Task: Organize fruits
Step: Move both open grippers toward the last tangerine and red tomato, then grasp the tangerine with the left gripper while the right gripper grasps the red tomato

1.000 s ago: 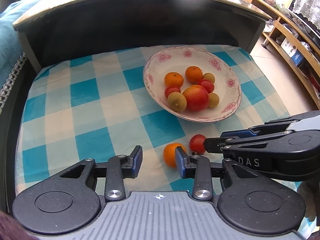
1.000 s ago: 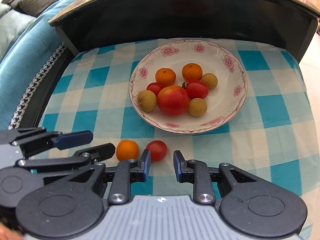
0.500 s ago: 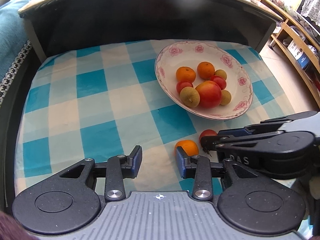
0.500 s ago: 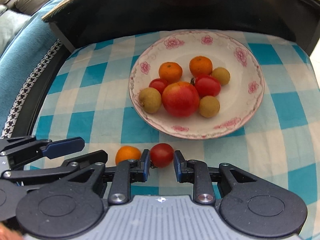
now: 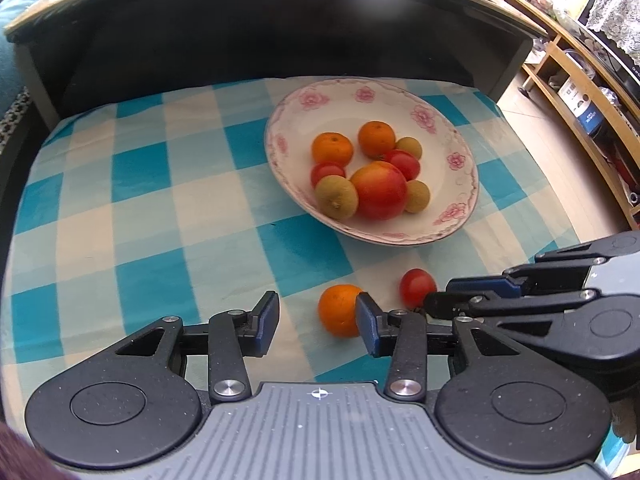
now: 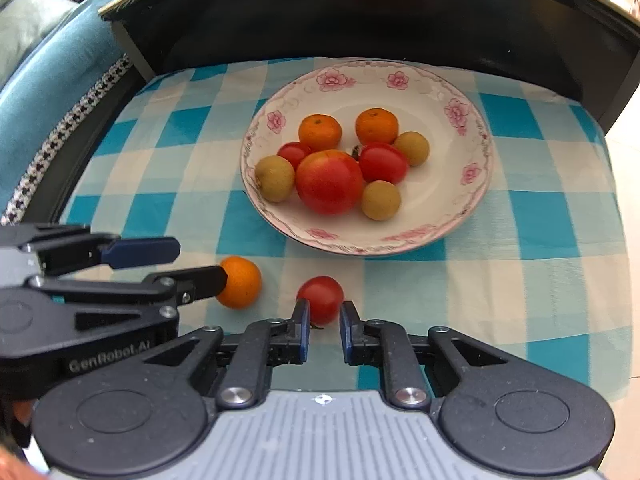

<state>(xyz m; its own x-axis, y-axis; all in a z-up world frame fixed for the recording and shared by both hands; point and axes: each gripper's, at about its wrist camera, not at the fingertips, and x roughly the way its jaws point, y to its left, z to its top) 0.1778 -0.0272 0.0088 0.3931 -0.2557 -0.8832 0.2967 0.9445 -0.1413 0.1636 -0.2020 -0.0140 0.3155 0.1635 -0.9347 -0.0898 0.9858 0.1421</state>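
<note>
The right gripper (image 6: 323, 320) is clamped on a small red tomato (image 6: 321, 298), its two blue-lined fingers pressing the fruit from either side while it rests on the checked cloth (image 6: 540, 272), just in front of the near rim of the flowered plate (image 6: 476, 184). In the left wrist view that same tomato (image 5: 417, 287) sits at the tip of the right gripper (image 5: 434, 300), on the near side of the plate (image 5: 460, 216). The left gripper (image 5: 317, 322) has its jaws opening; nothing is pressed between them, and the loose orange (image 5: 340, 310) lies against the inner face of its right finger, with open cloth (image 5: 140, 220) toward the other. From the right wrist view the left gripper (image 6: 200, 264) reaches in from the side, one dark finger touching the orange (image 6: 240, 282), which lies beside the tomato and a little farther from the plate's rim. On the plate sit two more oranges (image 6: 320, 132), two red tomatoes, a large red apple (image 6: 329, 181) at the centre, and three brownish-green fruits (image 6: 275, 178) around it. Beyond the plate rises the dark wall of a table's underside (image 6: 360, 20).
</note>
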